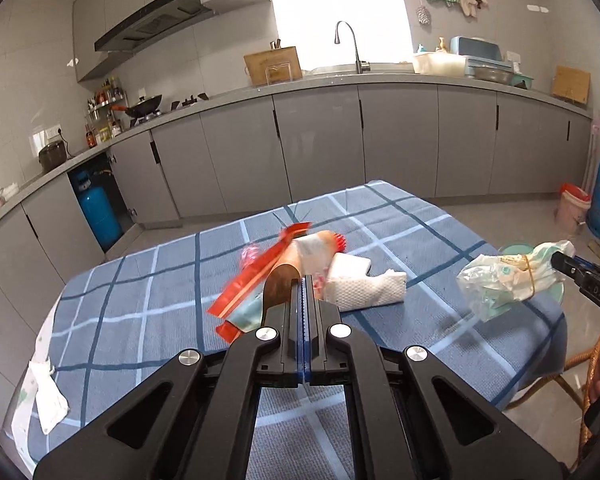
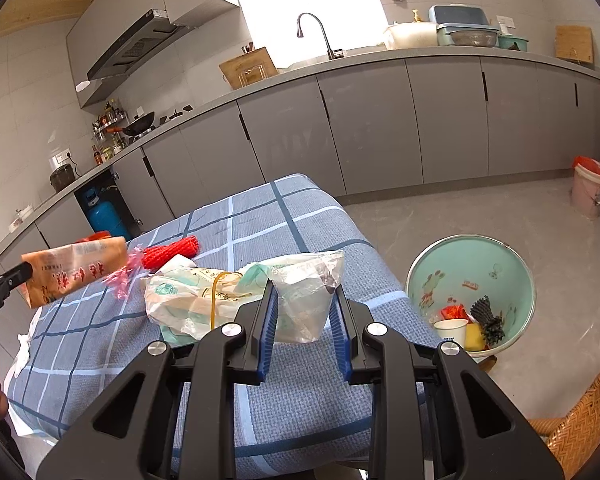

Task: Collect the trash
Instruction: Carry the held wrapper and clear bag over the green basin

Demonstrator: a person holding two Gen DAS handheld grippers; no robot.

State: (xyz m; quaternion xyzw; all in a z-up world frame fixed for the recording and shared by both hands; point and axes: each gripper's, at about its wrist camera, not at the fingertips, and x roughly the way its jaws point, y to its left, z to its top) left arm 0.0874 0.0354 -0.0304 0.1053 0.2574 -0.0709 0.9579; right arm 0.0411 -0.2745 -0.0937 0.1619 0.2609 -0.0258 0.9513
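Grey kitchen cabinets ran along the back of both views, with a sink tap under a bright window at top centre, and a surface under a blue checked cloth [image 1: 148, 304] filled the lower middle.

The left gripper [image 1: 304, 280] reached forward from the bottom centre of its own view, level over the cloth, its jaws pressed together on the edge of an orange-brown snack bag [image 1: 300, 260] with a red strip at its left. In the right wrist view that same bag [image 2: 74, 270] hung at the far left of the frame, raised off the cloth, pinched at its left end by the dark gripper tip.

The right gripper [image 2: 304, 312] pointed forward from the bottom centre of its view, its blue-padded jaws set apart but clamped on a crumpled clear plastic bag [image 2: 300, 300] with green print and a yellow rubber band. In the left wrist view that plastic bag [image 1: 504, 280] sat at the right edge of the frame, held up beyond the cloth's right side.

Lying on the cloth were a folded white paper towel [image 1: 364, 288] just right of the left gripper's tip, and a red foam net [image 2: 172, 254] left of centre in the right view.

On the floor at the lower right of the right view stood a pale green bin [image 2: 512, 264]. Inside it lay a white paper cup [image 2: 452, 330], a yellow piece, a red wrapper and a dark ribbed object. A pink bucket [image 2: 588, 196] lined with red stood by the cabinets at the far right.
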